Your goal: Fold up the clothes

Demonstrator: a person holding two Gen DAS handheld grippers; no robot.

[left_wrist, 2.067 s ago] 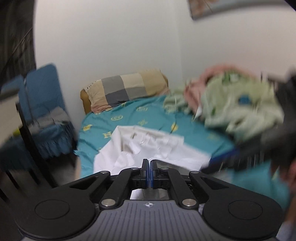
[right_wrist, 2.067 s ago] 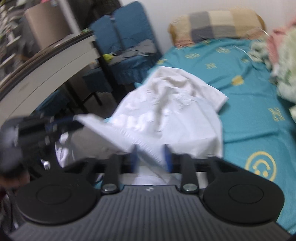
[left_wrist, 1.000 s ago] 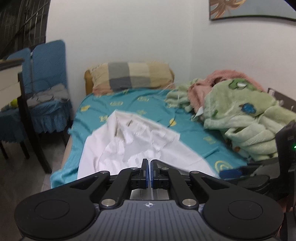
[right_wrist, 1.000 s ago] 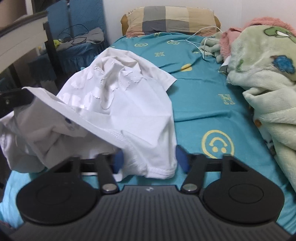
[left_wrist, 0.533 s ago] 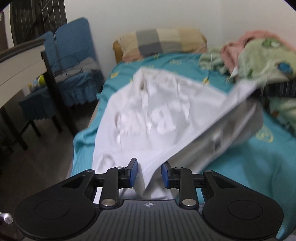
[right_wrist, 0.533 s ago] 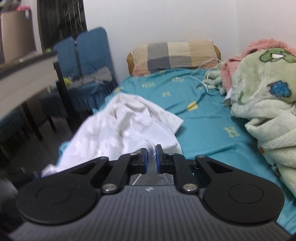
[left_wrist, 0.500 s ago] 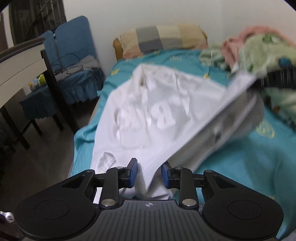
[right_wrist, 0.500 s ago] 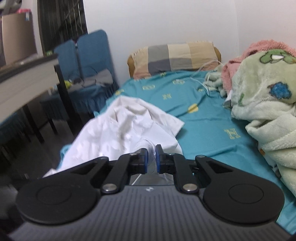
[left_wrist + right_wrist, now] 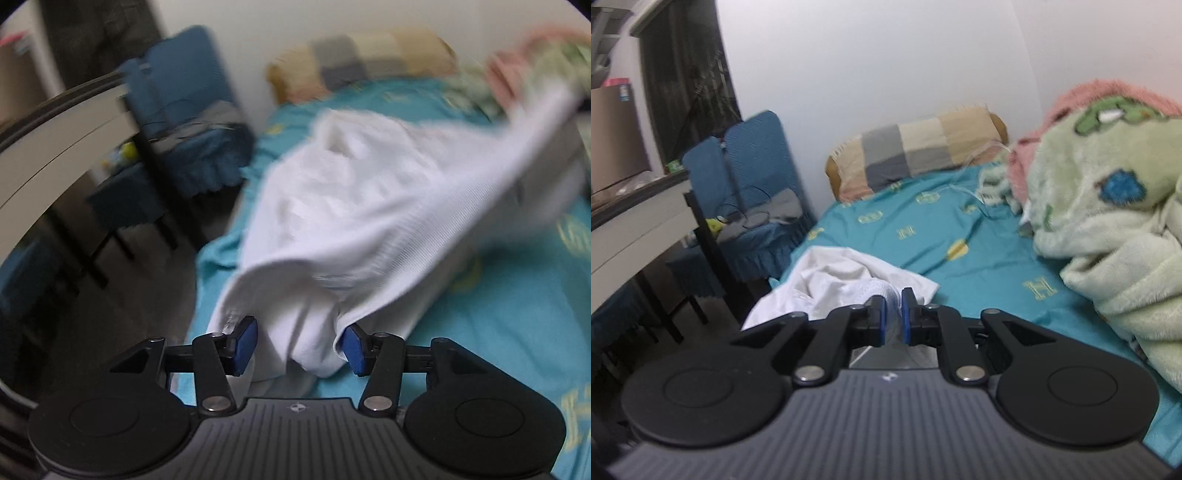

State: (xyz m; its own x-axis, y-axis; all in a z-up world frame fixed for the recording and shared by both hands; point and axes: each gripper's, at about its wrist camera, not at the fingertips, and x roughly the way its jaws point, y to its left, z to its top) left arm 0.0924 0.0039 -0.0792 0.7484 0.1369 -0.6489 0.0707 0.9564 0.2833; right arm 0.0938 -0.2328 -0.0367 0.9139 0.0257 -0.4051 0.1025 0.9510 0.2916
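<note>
A white T-shirt (image 9: pixel 369 199) lies across the near end of the teal bed sheet (image 9: pixel 480 332), one edge lifted toward the upper right of the left wrist view. My left gripper (image 9: pixel 299 345) hangs just over its near hem. Its jaws are opening, and a fold of the shirt droops between the blue pads (image 9: pixel 245 343) without being pressed. In the right wrist view my right gripper (image 9: pixel 893 317) is shut on a bunched edge of the white T-shirt (image 9: pixel 834 280), holding it up off the bed.
A heap of green and pink blankets (image 9: pixel 1108 192) fills the bed's right side. A checked pillow (image 9: pixel 916 151) lies at the head by the wall. Blue chairs (image 9: pixel 757 192) and a desk edge (image 9: pixel 635 229) stand left of the bed, over bare floor.
My left gripper let go of the shirt hem, opened wide and tipped down toward the bed. My right gripper closed on the shirt's edge and lifted it.
</note>
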